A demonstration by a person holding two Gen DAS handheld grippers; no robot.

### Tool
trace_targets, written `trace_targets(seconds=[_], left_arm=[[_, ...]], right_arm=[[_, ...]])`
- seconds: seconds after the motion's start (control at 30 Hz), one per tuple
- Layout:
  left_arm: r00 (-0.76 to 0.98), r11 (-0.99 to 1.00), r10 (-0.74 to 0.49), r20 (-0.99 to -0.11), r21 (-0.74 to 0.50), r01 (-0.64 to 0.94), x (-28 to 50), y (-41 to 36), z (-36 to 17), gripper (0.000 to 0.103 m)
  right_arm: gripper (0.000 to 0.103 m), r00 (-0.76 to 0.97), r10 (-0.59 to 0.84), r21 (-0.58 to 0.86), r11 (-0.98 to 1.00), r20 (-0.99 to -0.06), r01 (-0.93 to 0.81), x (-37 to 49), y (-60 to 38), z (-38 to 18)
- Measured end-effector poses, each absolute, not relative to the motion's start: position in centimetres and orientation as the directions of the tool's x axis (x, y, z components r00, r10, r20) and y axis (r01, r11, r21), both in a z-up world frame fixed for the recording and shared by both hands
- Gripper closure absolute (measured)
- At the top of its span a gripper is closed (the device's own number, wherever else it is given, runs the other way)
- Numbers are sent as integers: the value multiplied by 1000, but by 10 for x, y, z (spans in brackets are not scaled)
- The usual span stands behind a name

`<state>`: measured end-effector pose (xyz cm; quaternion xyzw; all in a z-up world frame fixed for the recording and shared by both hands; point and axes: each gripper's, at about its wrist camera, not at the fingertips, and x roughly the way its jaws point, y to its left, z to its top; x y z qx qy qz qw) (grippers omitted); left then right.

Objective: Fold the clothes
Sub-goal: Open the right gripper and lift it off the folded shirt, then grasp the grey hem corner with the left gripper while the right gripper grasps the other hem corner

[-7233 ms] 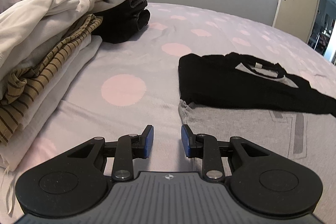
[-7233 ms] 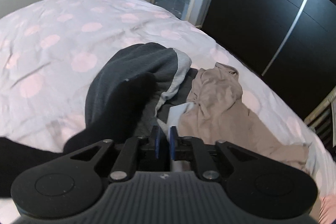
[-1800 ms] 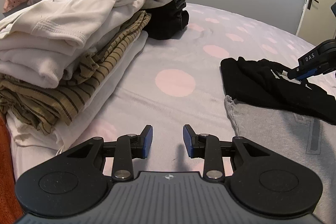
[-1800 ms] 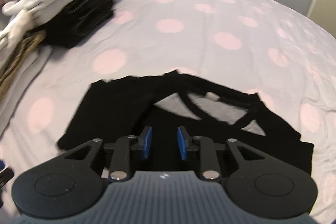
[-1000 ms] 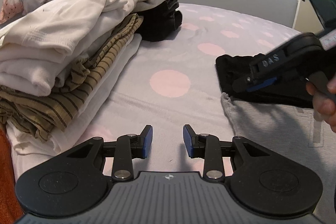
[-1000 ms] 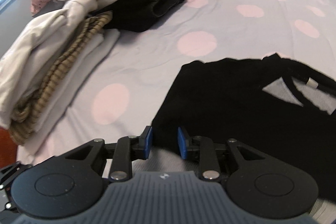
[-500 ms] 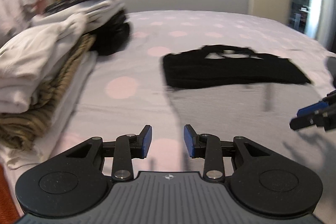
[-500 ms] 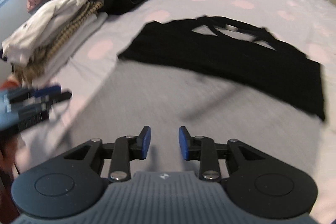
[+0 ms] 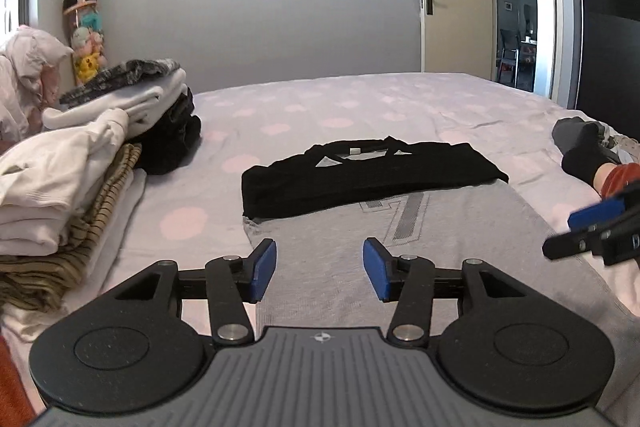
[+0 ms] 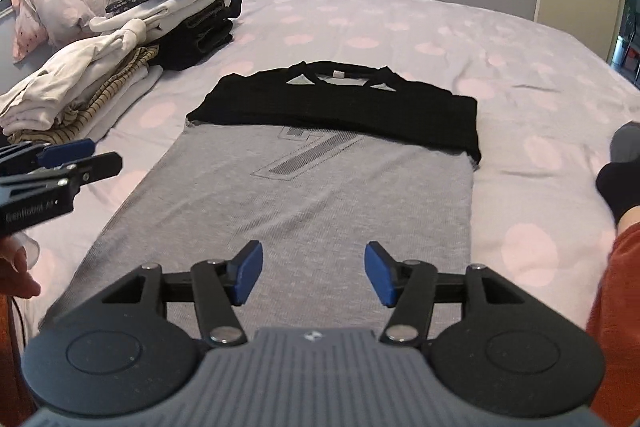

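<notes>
I hold both tongs spread apart, gripping nothing: left tongs [image 9: 319,269], right tongs [image 10: 313,274]. The grey shirt [image 10: 304,195] lies flat on the bed [image 10: 520,75] at 12 o'clock, black sleeves [image 10: 340,111] folded across its chest. Stacked clothes [image 10: 120,67] sit at 10 o'clock.

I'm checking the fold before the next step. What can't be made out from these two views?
- Near hem of the shirt: hidden under each tool body in both views.
- Where the folded black sleeves end underneath: covered by their own top layer.
- Neck label: too small to read.
- Lower items in the pile: buried by those above.
- Right tool in the left view: cut off by the frame edge.
- Left tool in the right view: likewise.
</notes>
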<state>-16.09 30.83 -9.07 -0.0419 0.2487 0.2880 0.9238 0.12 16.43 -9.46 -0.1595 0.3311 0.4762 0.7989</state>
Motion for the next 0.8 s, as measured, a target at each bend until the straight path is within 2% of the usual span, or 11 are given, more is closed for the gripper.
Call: trace_targets(seconds=[0.07, 0.13, 0.2, 0.37, 0.5, 0.6, 0.8], left_arm=[[717, 835, 501, -485, 54, -547, -166, 301, -85, 45], [721, 839, 495, -485, 50, -542, -170, 293, -78, 37], [717, 845, 495, -491, 77, -530, -169, 286, -71, 25], [686, 871, 477, -550, 188, -455, -161, 268, -62, 21], [675, 879, 477, -563, 323, -351, -162, 252, -62, 21], [670, 900, 420, -612, 373, -224, -165, 244, -63, 21], [594, 925, 230, -771, 363, 114, -175, 236, -73, 21]], right_arm=[[42, 327, 663, 51, 483, -673, -874, 0, 159, -88], [37, 312, 671, 60, 470, -673, -881, -1, 152, -82], [37, 278, 676, 72, 441, -682, -895, -3, 146, -75], [35, 236, 621, -20, 334, -748, -942, -12, 136, -63], [35, 188, 561, -73, 220, -806, -973, -14, 125, -61], [35, 167, 502, -100, 158, -849, -982, -12, 117, -67], [35, 143, 348, -149, 11, -926, -989, -10, 107, -92]])
